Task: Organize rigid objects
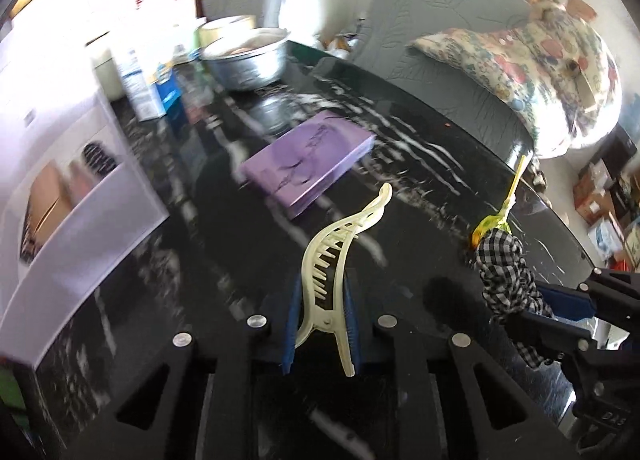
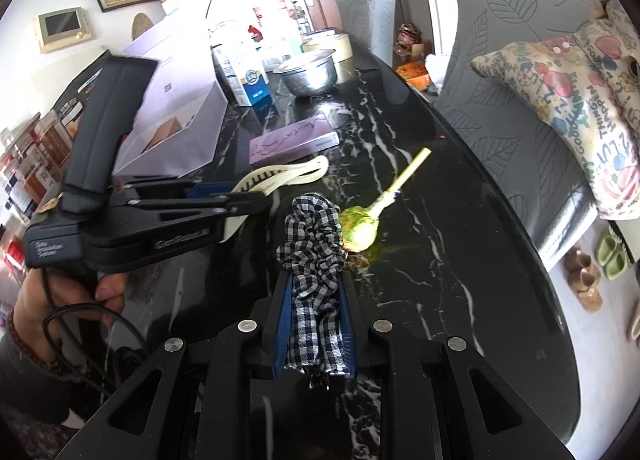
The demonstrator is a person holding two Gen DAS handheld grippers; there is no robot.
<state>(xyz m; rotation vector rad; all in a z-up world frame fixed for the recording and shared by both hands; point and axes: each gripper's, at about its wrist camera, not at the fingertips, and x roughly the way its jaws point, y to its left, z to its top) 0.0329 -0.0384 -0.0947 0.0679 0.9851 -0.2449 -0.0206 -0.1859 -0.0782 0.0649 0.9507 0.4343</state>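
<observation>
The cream plastic hair clip (image 1: 336, 280), curved and toothed like a comb, sits clamped at its hinge between the left gripper (image 1: 320, 324) and its blue ribbed pads, above the glossy black marble table (image 1: 400, 196). The right gripper (image 2: 314, 324) is closed on a crumpled black-and-white checked fabric scrunchie (image 2: 312, 244). A foil-wrapped green lollipop (image 2: 360, 230) on a pale stick touches the scrunchie. A flat purple box (image 1: 308, 164) lies beyond.

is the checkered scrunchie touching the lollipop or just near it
Cannot tell. In the right wrist view the scrunchie, pinched in the right gripper, overlaps the lollipop wrapper edge with no visible gap, but contact isn't plain.
</observation>
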